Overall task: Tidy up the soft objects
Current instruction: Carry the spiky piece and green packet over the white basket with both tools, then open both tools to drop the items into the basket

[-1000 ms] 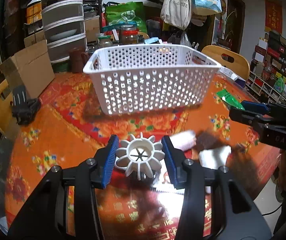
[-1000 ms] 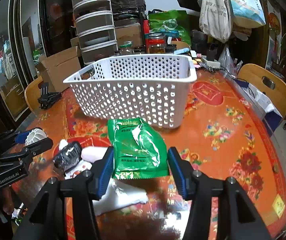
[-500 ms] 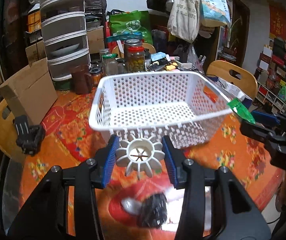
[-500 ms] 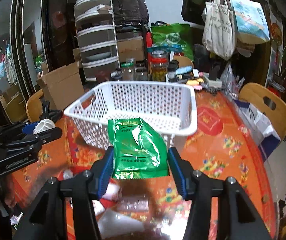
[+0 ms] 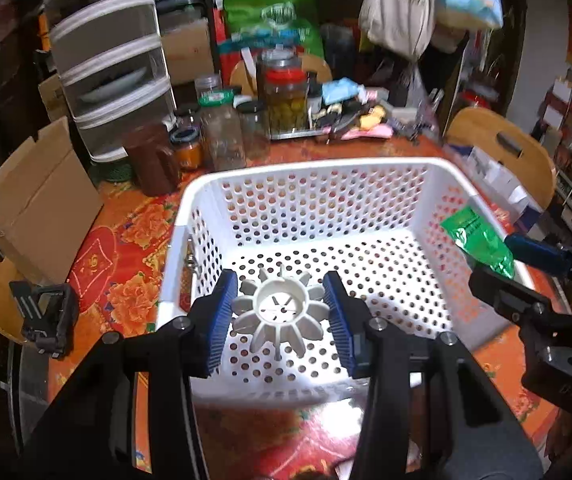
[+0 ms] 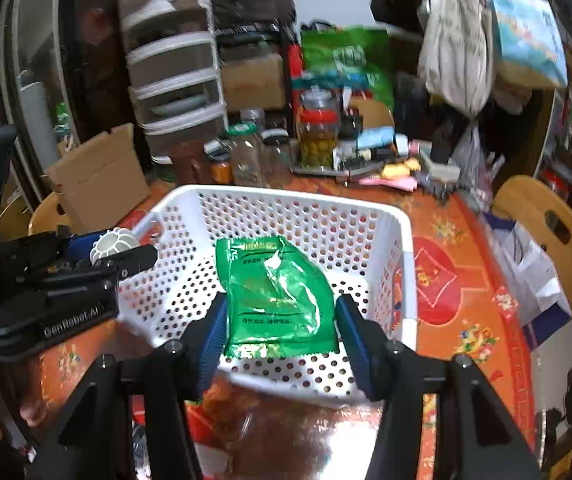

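Cluttered red floral table (image 5: 126,236), white basket (image 5: 325,168) centred, left gripper (image 5: 282,314) clamping white fan wheel (image 5: 280,312) above basket floor, right gripper (image 6: 280,326) pinching green packet (image 6: 276,296) over basket interior

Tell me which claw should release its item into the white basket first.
Probably the left claw: its white finned piece hangs over the middle of the basket floor. The right claw holds the green packet nearer the basket's right rim.
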A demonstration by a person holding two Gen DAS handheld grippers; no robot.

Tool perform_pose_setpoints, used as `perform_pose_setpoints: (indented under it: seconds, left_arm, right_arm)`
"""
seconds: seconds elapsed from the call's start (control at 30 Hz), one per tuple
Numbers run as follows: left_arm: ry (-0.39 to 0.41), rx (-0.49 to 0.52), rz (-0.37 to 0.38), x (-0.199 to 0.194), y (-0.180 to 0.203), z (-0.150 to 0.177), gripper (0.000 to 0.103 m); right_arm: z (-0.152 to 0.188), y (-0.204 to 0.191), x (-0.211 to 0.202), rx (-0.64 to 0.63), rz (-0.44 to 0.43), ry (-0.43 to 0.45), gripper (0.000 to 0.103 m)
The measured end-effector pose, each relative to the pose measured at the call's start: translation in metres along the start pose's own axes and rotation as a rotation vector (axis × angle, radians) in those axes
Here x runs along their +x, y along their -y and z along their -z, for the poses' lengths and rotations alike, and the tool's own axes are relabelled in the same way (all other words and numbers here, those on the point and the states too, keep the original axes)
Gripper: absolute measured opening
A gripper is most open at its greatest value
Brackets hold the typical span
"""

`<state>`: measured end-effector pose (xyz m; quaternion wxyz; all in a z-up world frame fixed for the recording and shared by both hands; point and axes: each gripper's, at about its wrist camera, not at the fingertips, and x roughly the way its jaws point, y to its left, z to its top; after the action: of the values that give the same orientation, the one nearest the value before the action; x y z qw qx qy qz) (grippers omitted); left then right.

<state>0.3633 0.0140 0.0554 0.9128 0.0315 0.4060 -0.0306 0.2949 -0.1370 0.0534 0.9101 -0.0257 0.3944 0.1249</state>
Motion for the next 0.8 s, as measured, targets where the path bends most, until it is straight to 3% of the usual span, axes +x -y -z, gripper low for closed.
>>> perform_pose_setpoints:
  seconds: [0.3,0.43,0.5,0.57,0.63,0.67,0.8]
  left_arm:
    - [-0.109,-0.022,-0.017,0.063,0.004,-0.008,0.042]
    - [-0.101,-0.025,-0.02,0.068,0.001,-0.005,0.043]
    - [-0.09,-0.031,-0.016,0.067,0.0,-0.005,0.05]
    - [-0.066,-0.032,-0.021,0.062,-0.001,-0.003,0.072]
    - [-0.05,-0.03,-0.028,0.056,-0.001,0.0,0.087]
    - [-0.043,-0.027,-0.028,0.054,0.0,0.001,0.09]
    - [-0.009,-0.013,-0.028,0.035,0.001,0.008,0.094]
  right_arm:
    - [-0.004,0.007,0.06,0.003,0.045,-0.113,0.054]
    - [-0.007,0.011,0.063,0.016,0.04,-0.109,0.054]
    - [-0.007,0.013,0.063,0.029,0.044,-0.103,0.057]
    - [-0.007,0.017,0.062,0.045,0.037,-0.093,0.06]
    - [-0.005,0.02,0.057,0.057,0.025,-0.074,0.068]
    - [-0.005,0.02,0.055,0.061,0.016,-0.066,0.074]
    - [0.0,0.021,0.042,0.066,0.009,-0.045,0.077]
